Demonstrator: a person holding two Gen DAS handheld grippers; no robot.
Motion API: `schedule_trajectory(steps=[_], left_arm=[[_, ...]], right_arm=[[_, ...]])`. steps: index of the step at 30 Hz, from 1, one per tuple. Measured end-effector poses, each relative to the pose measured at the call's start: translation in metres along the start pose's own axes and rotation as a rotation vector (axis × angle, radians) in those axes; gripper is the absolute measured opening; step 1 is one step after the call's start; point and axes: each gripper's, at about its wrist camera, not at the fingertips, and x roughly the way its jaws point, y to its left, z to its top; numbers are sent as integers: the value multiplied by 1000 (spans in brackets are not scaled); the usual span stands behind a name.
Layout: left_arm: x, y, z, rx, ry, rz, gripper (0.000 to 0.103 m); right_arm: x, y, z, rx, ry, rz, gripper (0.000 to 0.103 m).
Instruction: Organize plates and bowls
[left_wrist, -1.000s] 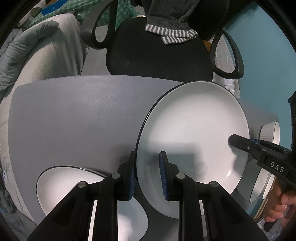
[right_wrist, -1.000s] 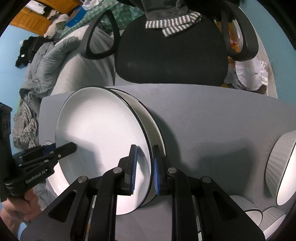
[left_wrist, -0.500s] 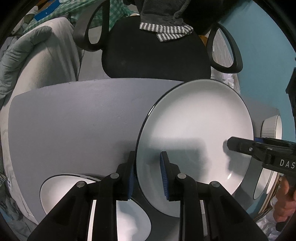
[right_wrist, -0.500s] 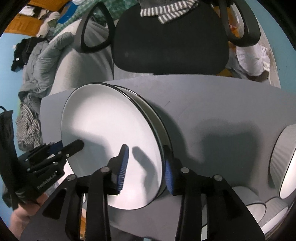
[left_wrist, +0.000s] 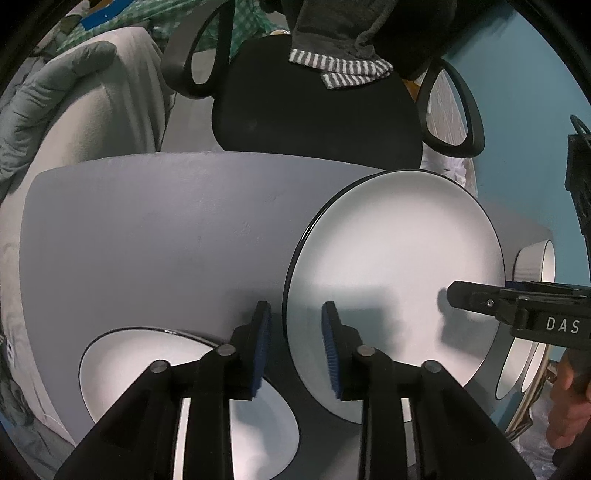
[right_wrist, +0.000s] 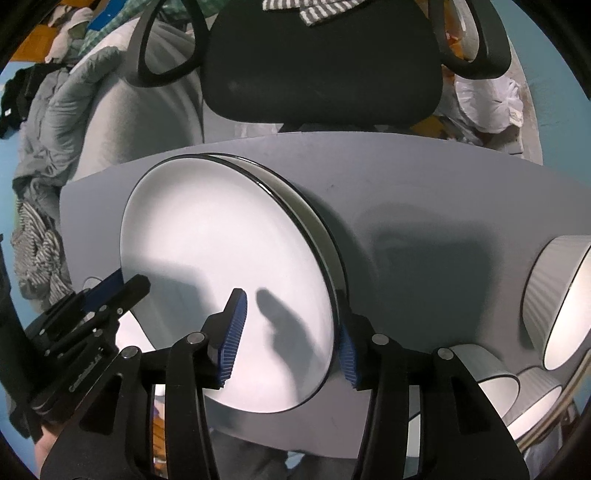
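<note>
White with a thin black rim, the top plate (left_wrist: 399, 258) lies on a second plate (right_wrist: 317, 225) whose edge peeks out along one side in your right wrist view, and the pair sits on the grey table (left_wrist: 147, 229).

Your left gripper (left_wrist: 295, 332) points down at the near edge of the stack. Its blue pads (left_wrist: 263, 343) straddle the rim with a visible gap on each side, so nothing is pinched; the jaws have just been opening and stand apart around the plate's edge.

Your right gripper (right_wrist: 291, 332) straddles the opposite edge of the same stack. One pad (right_wrist: 232, 336) hovers over the white face, and the other sits outside the rim, partly hidden behind it. These jaws have also just been opening and stand spread wide, with the plates between them but not clamped.

In the left wrist view another white plate (left_wrist: 122, 365) rests on the table beneath the left fingers. Ribbed white bowls (right_wrist: 557, 299) stand near the table's right edge in the right wrist view, well apart from the stack. A black office chair (left_wrist: 314, 103) with a striped cloth (left_wrist: 354, 68) draped on it stands behind the table.
</note>
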Motion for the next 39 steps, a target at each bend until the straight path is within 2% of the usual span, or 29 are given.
schedule_trajectory(steps=[2,7,22,24,27,31,35,39], left_arm=[[-2,0,-3,-3,-7,-3,34],[-5,1,-11,-13,-10,-33,35],[-20,2,-37,-23,-33,-53,36],[-21,3,-40,-22,-34,-52,36],[-22,4,-44,-24,-35,-54,36],[-27,10,-54,-31,-41,-57,36],[-35,19,-66,-34,-54,-50,44],[-44,33,-78,-36,-61,-37,44]], right_arm=[[0,4,-1,-11,3,-12,55],[-2,8,-5,-21,-9,-30,61],[-6,11,-21,-30,-44,-103,61],[-7,9,-24,-26,-45,-80,61],[-10,11,-28,-32,-57,-91,61],[-14,17,-37,-63,-79,-86,61],[-19,29,-51,-123,-120,-123,61],[-20,43,-68,-178,-135,-141,61]])
